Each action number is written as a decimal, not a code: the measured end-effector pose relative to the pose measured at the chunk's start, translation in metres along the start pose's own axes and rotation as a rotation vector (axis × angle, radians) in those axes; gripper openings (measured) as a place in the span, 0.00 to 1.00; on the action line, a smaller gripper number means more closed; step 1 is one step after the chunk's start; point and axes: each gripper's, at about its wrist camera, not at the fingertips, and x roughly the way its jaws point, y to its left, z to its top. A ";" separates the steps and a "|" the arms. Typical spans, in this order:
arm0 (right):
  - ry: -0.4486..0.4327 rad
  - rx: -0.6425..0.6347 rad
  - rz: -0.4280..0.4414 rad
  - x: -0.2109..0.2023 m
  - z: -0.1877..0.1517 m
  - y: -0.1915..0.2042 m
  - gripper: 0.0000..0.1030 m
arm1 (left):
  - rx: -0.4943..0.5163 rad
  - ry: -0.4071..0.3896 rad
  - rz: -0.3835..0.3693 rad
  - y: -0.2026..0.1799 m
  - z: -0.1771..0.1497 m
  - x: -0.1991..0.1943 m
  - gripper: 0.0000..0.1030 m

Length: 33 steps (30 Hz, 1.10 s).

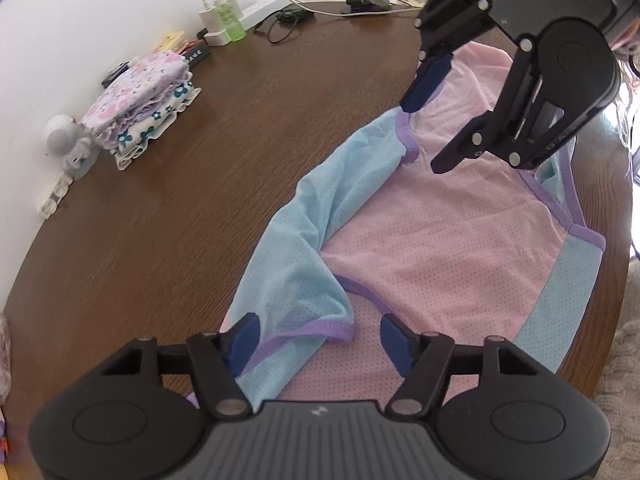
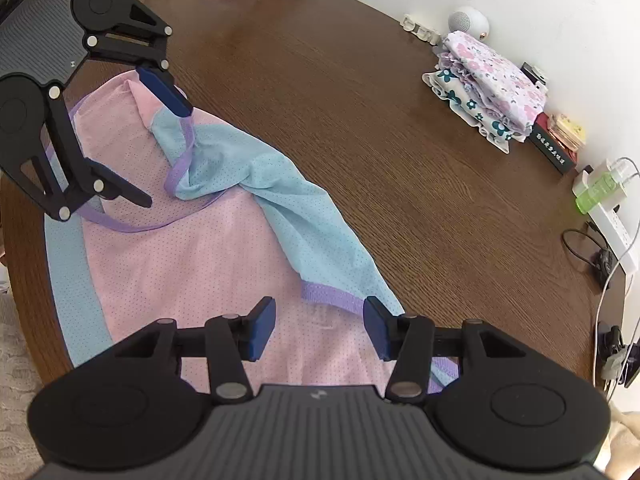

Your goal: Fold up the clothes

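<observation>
While spread flat on the brown table, shirt of pink mesh with blue side panels and purple trim; long axis runs between the two grippers. Blue sleeve folded in over the pink body, purple cuff ending just ahead of the left gripper. Left gripper spread wide, pads either side of that cuff, pinching nothing. Right gripper likewise spread, low over the other sleeve's purple cuff, nothing between its pads. Near side of shirt lies along the table's rounded edge, one blue panel right at the rim. Wide bare wood beyond the folded sleeve. Far side by the wall: stack of folded floral clothes, well apart from shirt; power strip and cables further along.
</observation>
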 end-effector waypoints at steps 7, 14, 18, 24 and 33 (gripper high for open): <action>-0.005 -0.031 0.019 0.016 0.005 -0.003 0.37 | 0.046 -0.002 -0.016 0.007 0.000 0.010 0.27; -0.021 -0.010 0.073 0.019 0.007 -0.017 0.05 | 0.035 -0.055 -0.009 0.019 0.004 0.001 0.03; -0.064 0.093 0.092 0.018 0.015 -0.047 0.05 | -0.084 -0.086 0.039 0.056 0.013 0.001 0.03; -0.081 0.181 0.094 0.031 0.019 -0.073 0.05 | -0.225 -0.088 0.105 0.108 0.019 0.023 0.03; -0.088 0.292 0.094 0.054 0.020 -0.103 0.06 | -0.332 -0.088 0.053 0.132 0.015 0.045 0.05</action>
